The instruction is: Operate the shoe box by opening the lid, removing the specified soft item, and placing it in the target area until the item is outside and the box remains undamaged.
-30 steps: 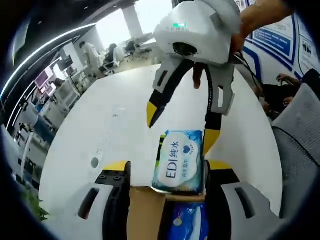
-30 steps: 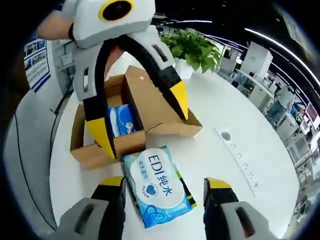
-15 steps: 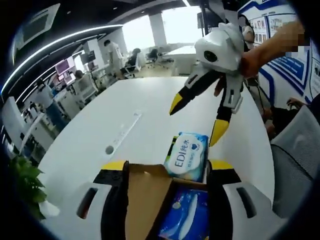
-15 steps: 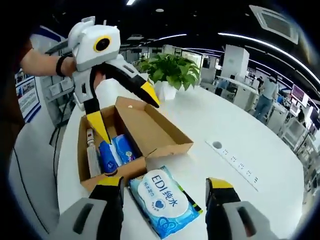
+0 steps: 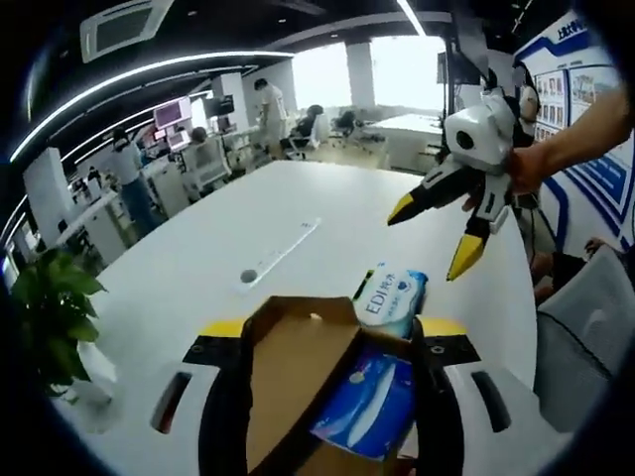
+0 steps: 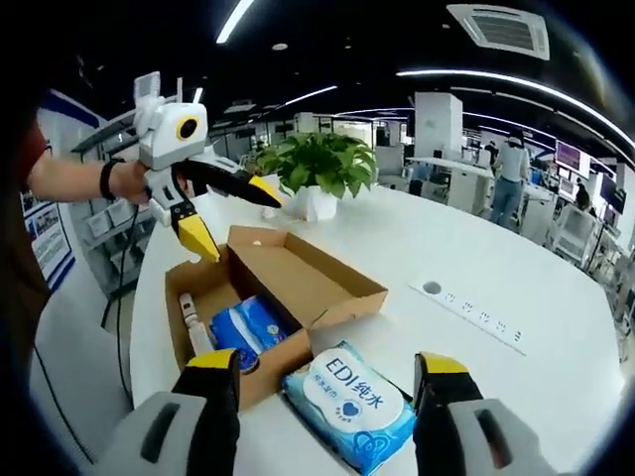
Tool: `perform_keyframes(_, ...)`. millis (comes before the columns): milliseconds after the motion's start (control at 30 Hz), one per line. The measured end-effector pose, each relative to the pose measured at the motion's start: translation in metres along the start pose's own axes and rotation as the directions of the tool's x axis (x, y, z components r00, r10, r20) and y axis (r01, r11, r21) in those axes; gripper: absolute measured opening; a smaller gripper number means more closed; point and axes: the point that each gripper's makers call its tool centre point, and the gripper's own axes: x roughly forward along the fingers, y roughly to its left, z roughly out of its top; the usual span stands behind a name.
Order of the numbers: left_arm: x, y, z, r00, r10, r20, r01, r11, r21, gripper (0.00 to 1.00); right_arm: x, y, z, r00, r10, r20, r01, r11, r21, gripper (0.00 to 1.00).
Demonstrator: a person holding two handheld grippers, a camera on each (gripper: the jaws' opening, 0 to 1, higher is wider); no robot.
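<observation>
The brown cardboard shoe box (image 6: 213,288) sits on the white table with its lid (image 6: 310,280) folded open. Inside lie a blue soft pack (image 6: 248,322) and a white tube (image 6: 191,315). A blue-white wipes pack marked EDI (image 6: 349,405) lies flat on the table against the box's front. In the left gripper view the same wipes pack (image 5: 390,297) rests just beyond the box (image 5: 298,367). My left gripper (image 6: 233,218) hangs open above the box's far end. My right gripper (image 5: 434,236) floats open above the table past the wipes pack. Neither holds anything.
A potted plant (image 6: 317,164) stands on the table behind the box. A recessed power strip (image 6: 466,302) runs along the table to the right. A grey chair back (image 5: 585,337) is at the table's edge. People stand in the office behind.
Both grippers have drawn up and back from the box and the wipes pack. The pack stays on the table beside the box, and the lid stays open.
</observation>
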Motion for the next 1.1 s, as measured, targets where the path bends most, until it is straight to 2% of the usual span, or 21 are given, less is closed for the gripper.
perform_keyframes(67, -0.006, 0.002, 0.001, 1.000, 0.004, 0.015, -0.004, 1.000, -0.025, 0.65, -0.004, 0.002, 0.001, 1.000, -0.005, 0.011, 0.005, 1.000, 0.013, 0.71)
perform_keyframes(167, -0.016, 0.006, -0.004, 1.000, 0.021, 0.014, -0.021, 1.000, -0.017, 0.66, -0.008, 0.004, -0.002, 1.000, -0.013, 0.015, 0.013, 1.000, 0.025, 0.71)
perform_keyframes(267, -0.025, 0.010, -0.017, 0.999, 0.040, 0.006, -0.039, 0.999, -0.038, 0.66, -0.011, 0.007, -0.006, 1.000, -0.020, 0.018, 0.019, 0.999, 0.050, 0.71)
perform_keyframes(400, -0.038, 0.015, -0.024, 0.997, 0.072, 0.030, -0.069, 0.994, -0.088, 0.67, -0.016, 0.014, -0.009, 0.998, -0.037, 0.053, 0.031, 0.994, 0.103, 0.71)
perform_keyframes(667, -0.063, 0.022, -0.049, 0.993, 0.111, 0.027, -0.106, 0.985, -0.139, 0.68, -0.016, 0.027, -0.019, 0.997, -0.052, 0.064, 0.041, 0.987, 0.155, 0.71)
perform_keyframes(767, -0.071, 0.022, -0.054, 0.993, 0.119, 0.028, -0.113, 0.982, -0.150, 0.68, -0.014, 0.026, -0.025, 0.996, -0.059, 0.060, 0.048, 0.984, 0.171, 0.71)
perform_keyframes(1100, -0.086, 0.016, -0.067, 0.991, 0.128, 0.030, -0.121, 0.980, -0.159, 0.68, -0.013, 0.034, -0.017, 0.993, -0.078, 0.091, 0.060, 0.980, 0.191, 0.72)
